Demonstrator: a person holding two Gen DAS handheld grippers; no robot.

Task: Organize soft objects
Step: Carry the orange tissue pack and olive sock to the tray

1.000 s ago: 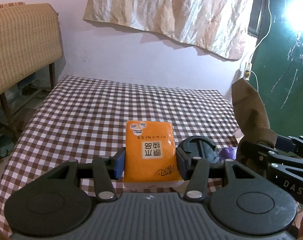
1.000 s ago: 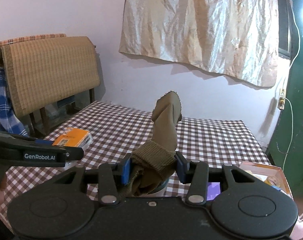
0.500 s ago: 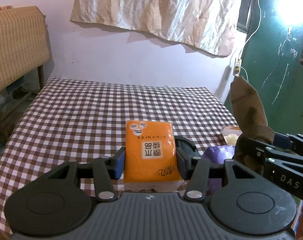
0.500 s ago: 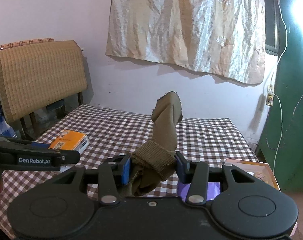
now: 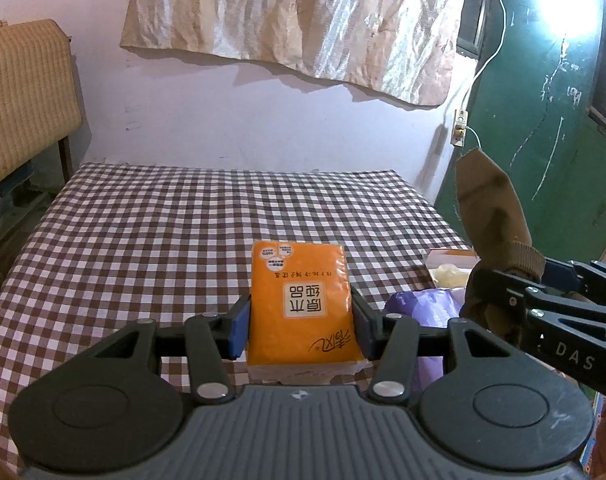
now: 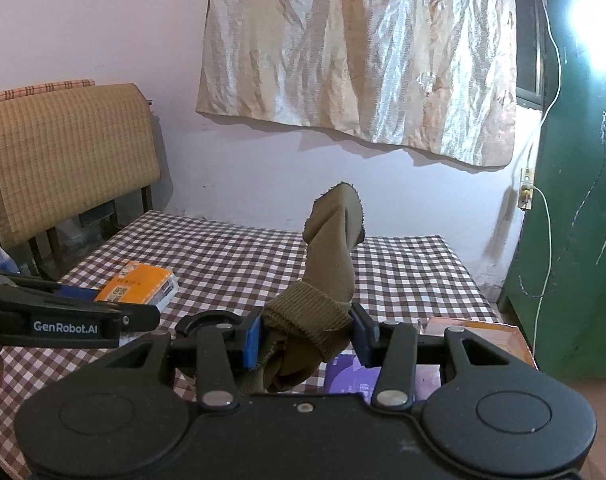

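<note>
My left gripper (image 5: pixel 301 326) is shut on an orange tissue pack (image 5: pixel 301 300) with printed characters, held above the checked tablecloth (image 5: pixel 163 240). From the right wrist view the same tissue pack (image 6: pixel 139 284) shows at the left, beyond the left gripper's dark finger. My right gripper (image 6: pixel 305 334) is shut on the ribbed cuff of an olive-brown sock (image 6: pixel 331 248), whose toe stands upright. The sock (image 5: pixel 491 216) and the right gripper (image 5: pixel 503 276) appear at the right of the left wrist view.
An open cardboard box (image 6: pixel 483 330) sits at the table's right edge, with a purple bag (image 5: pixel 423 304) and something pale (image 5: pixel 449 272) in it. A black round object (image 6: pixel 207 322) lies under the right gripper. A woven-backed chair (image 6: pixel 63 152) stands left, a green door (image 6: pixel 575 220) right.
Both grippers have shifted sideways toward the right end of the table, each keeping its hold. The purple bag and box have come further into view; the black round object has left the left wrist view.
</note>
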